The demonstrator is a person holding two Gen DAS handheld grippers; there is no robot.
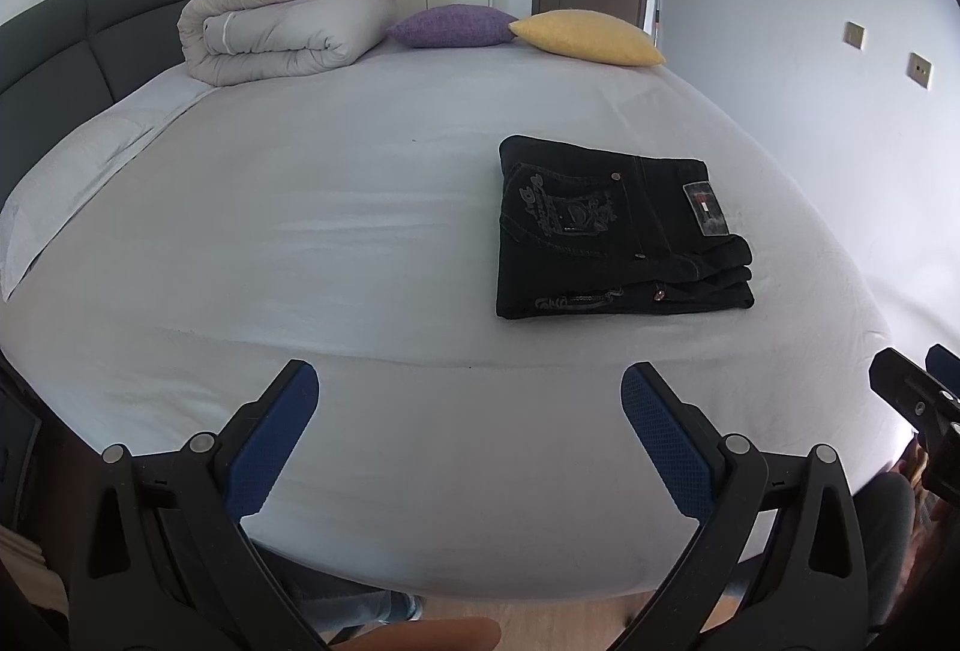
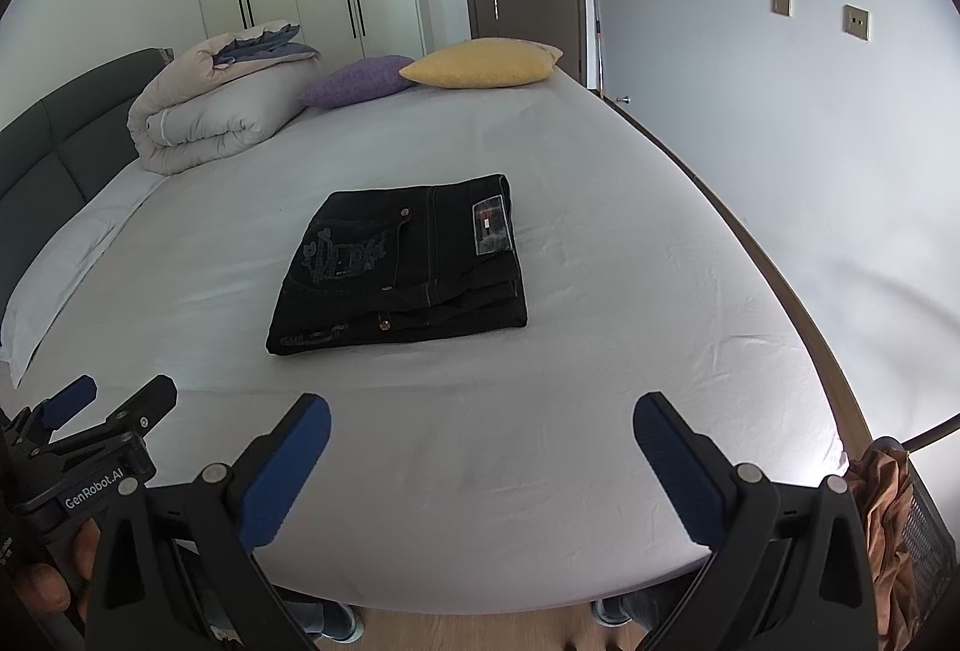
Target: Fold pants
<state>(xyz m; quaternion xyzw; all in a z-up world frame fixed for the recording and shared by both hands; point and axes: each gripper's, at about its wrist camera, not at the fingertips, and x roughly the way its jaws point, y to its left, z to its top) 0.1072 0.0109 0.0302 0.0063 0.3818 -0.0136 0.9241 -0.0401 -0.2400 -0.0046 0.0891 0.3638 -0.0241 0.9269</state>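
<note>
On the wide bed with its pale grey sheet (image 1: 360, 231), the black denim pants (image 1: 618, 231) are lying compactly folded mid-mattress while the left gripper (image 1: 468, 393) and right gripper (image 2: 480, 423) are hovering spread and empty near the edge, so only gentle flattening seems needed.

Pants (image 2: 399, 264) label text too small; brown cloth (image 2: 888, 519) edge-cropped.

We find the folded pants (image 2: 399, 264) on the bed (image 2: 600, 411); behind the pants lie two cushions (image 2: 480, 63), with the rolled duvet (image 2: 210, 123) to their left.
</note>
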